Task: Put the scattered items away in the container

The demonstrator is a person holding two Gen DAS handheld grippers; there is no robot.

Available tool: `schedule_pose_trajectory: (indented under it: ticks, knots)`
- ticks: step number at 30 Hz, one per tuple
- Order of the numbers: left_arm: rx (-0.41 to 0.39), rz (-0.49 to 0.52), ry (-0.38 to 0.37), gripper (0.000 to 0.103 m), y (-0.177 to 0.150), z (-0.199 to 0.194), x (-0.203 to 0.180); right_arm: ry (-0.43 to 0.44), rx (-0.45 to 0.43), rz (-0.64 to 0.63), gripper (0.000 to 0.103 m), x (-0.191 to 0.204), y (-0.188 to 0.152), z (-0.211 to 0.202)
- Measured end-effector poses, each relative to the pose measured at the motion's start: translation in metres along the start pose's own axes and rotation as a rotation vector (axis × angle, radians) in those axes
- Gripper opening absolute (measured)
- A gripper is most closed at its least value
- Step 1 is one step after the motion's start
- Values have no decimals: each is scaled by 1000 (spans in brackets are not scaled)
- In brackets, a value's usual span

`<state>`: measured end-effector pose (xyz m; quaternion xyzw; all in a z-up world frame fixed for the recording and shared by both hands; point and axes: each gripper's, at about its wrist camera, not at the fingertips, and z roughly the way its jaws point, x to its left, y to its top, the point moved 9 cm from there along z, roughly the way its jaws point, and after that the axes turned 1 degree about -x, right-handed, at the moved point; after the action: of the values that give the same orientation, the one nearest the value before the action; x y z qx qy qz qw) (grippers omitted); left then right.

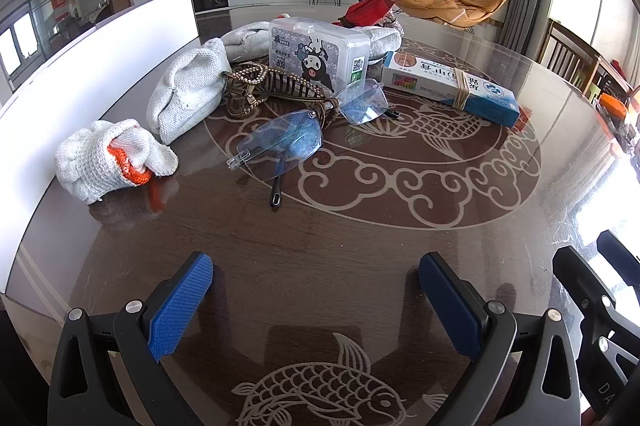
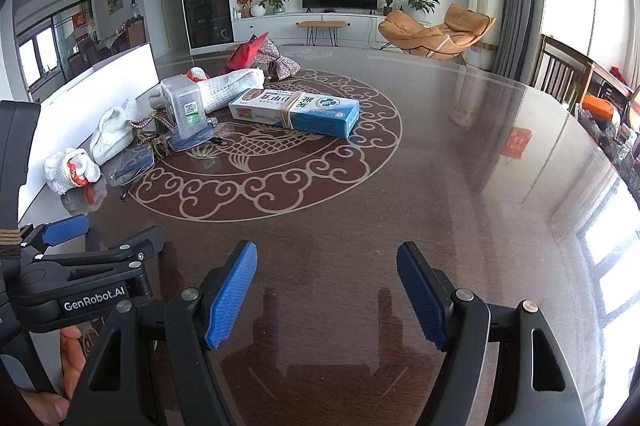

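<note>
Blue-padded hand-held grippers (image 1: 316,300) (image 2: 326,296) wide, empty.

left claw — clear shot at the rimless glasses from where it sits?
Probably yes. The left claw is open and empty, with only bare table between it and the glasses. A hair clip crowds their far side, and the thin frame lies flat.

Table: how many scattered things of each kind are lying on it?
Knitted glove bundles: 3
Glasses: 1
Hair claw: 1
Clear plastic box: 1
Long carton: 1
Red packet: 1
Sparkly bow: 1
Total: 9
A small red-and-white thing behind the box is too hidden to count.
</note>
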<state>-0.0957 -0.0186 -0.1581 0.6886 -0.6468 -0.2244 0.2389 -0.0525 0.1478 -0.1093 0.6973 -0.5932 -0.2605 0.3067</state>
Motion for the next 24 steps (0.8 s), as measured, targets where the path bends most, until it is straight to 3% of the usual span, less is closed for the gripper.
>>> schedule_pose_trajectory:
  ticks: [24]
  knots:
    - [0,-1,1,103,0,0,0,-19,11,-24,74,3,-1,2]
